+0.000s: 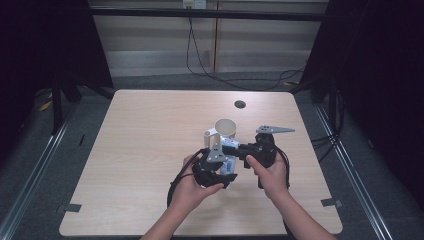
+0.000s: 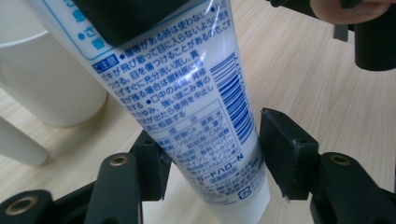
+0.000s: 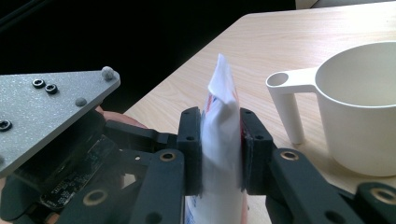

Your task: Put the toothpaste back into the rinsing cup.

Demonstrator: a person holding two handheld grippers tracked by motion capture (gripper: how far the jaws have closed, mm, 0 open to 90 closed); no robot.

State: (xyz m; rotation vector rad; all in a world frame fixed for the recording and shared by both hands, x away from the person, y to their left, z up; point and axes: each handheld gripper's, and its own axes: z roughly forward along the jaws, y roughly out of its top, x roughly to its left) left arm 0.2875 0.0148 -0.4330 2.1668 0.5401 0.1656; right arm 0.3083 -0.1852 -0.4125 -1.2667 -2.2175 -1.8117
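Observation:
A white toothpaste tube (image 2: pixel 187 93) with blue print runs slantwise between my two grippers above the wooden table (image 1: pixel 150 150). My right gripper (image 3: pixel 220 149) is shut on the flat crimped end of the tube (image 3: pixel 222 140), both pads pressing its sides. The cap end lies between the pads (image 2: pixel 285 154) of my left gripper (image 2: pixel 210 158), which stand just off its sides, so that gripper is open. In the high view both grippers meet at the tube (image 1: pixel 230 162) near the table's middle, the left gripper (image 1: pixel 226 172) below and the right gripper (image 1: pixel 240 149) from the right.
A cream cup (image 1: pixel 226 127) with a straight handle stands just behind the grippers, close to the tube (image 3: pixel 364 107). A small round hole (image 1: pixel 240 104) marks the table farther back. Cables lie on the floor beyond the far edge.

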